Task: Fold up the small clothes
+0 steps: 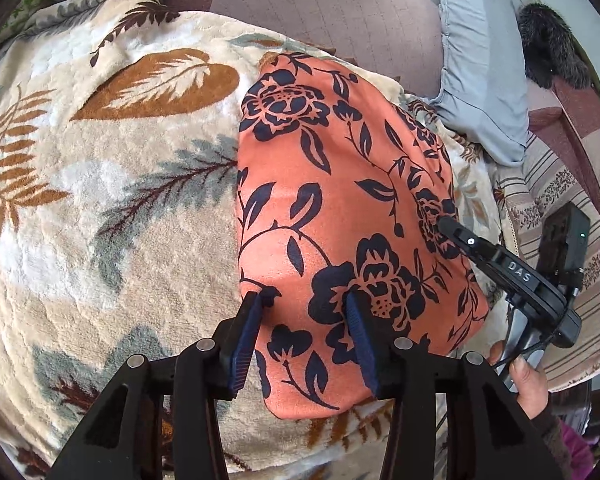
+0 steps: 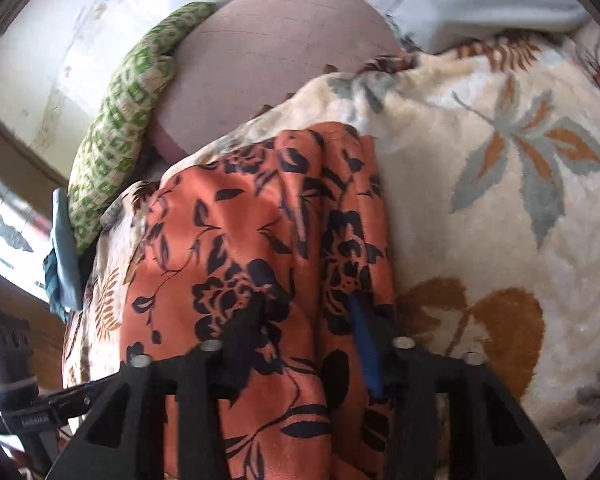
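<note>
A bed fills both views, covered by a cream plush blanket [image 1: 112, 208] printed with brown and grey leaves. Past its far edge lie a mauve quilted cushion [image 1: 324, 8], a pale blue pillow [image 1: 480, 76] and a green-and-white patterned pillow [image 2: 120, 136] against a pale wall. A dark furry thing [image 1: 548, 52] sits at the bed's far right corner in the left wrist view.

The cloth [image 1: 340, 208], orange with a dark navy flower print, lies on the blanket as a folded, roughly oblong shape with a straight left edge.

The left gripper [image 1: 304, 300] points down at the near left corner of the cloth. Its jaws stand apart, blue-padded fingers [image 1: 244, 344] straddling that corner: one pad sits at the cloth's left edge, the other rests on the printed surface. The fabric between them lies flat and is not pinched.

The right gripper [image 1: 448, 224] reaches in from the right, its tip on the cloth's right side, with a hand [image 1: 528, 376] on its handle. In its own view, the cloth bunches into ridges and folds running away from the camera, and fabric drapes over and between the right gripper's fingers [image 2: 366, 352]. The jaws are nearly together, clamped on a gathered fold of the cloth.
</note>
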A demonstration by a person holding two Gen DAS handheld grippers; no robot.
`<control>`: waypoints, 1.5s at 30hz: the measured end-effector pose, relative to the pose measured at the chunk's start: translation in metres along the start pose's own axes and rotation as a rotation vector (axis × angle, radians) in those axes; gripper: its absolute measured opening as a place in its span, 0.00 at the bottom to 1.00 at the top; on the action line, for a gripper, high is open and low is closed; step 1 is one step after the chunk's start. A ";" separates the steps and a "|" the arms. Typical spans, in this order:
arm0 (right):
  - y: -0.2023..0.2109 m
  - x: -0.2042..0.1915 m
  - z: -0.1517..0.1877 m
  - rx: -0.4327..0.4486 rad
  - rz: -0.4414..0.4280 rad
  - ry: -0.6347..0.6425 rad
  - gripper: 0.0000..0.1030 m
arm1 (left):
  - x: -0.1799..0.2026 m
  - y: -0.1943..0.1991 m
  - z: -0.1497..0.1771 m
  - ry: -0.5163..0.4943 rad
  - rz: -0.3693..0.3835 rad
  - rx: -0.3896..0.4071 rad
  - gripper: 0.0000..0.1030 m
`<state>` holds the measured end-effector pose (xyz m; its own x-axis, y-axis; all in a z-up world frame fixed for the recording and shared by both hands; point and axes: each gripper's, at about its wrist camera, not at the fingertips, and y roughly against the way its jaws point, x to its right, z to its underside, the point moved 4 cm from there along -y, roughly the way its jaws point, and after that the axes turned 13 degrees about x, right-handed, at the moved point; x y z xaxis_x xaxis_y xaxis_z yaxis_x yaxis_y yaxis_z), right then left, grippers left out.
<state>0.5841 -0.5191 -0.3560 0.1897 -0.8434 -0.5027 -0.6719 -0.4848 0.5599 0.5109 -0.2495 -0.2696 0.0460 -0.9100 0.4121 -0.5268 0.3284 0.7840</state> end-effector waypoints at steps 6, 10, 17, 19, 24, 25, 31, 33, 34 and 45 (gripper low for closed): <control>-0.002 0.008 0.006 -0.013 0.063 0.029 0.18 | -0.006 -0.013 0.006 0.035 -0.004 -0.024 0.53; 0.046 0.001 0.004 0.069 -0.038 -0.042 0.23 | -0.001 0.018 0.004 0.006 0.017 0.026 0.50; 0.058 0.012 0.066 -0.026 0.058 0.009 0.21 | 0.013 -0.010 0.043 -0.100 -0.073 -0.053 0.50; 0.063 0.008 0.060 -0.025 0.070 0.013 0.21 | 0.011 -0.009 0.042 -0.082 -0.065 -0.058 0.50; 0.085 0.014 0.019 0.093 0.024 -0.074 0.75 | 0.001 0.032 0.012 -0.010 0.071 0.010 0.48; 0.082 0.020 0.013 0.101 0.020 -0.106 0.75 | -0.005 0.037 0.003 0.018 0.082 0.031 0.50; 0.026 0.045 0.012 -0.013 0.001 -0.216 0.75 | -0.040 0.009 -0.031 0.195 0.147 -0.048 0.50; 0.012 0.048 0.014 -0.029 -0.034 -0.231 0.75 | -0.043 -0.008 -0.039 0.227 0.157 -0.076 0.50; 0.006 0.048 0.015 -0.046 -0.067 -0.239 0.75 | -0.043 -0.017 -0.041 0.244 0.159 -0.086 0.50; -0.026 0.033 0.025 -0.064 -0.038 -0.089 0.62 | -0.040 -0.079 -0.036 0.309 0.164 -0.122 0.73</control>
<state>0.5894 -0.5287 -0.4036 0.1476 -0.8015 -0.5796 -0.6176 -0.5324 0.5789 0.5814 -0.2301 -0.3311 0.2327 -0.7296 0.6431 -0.4438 0.5087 0.7377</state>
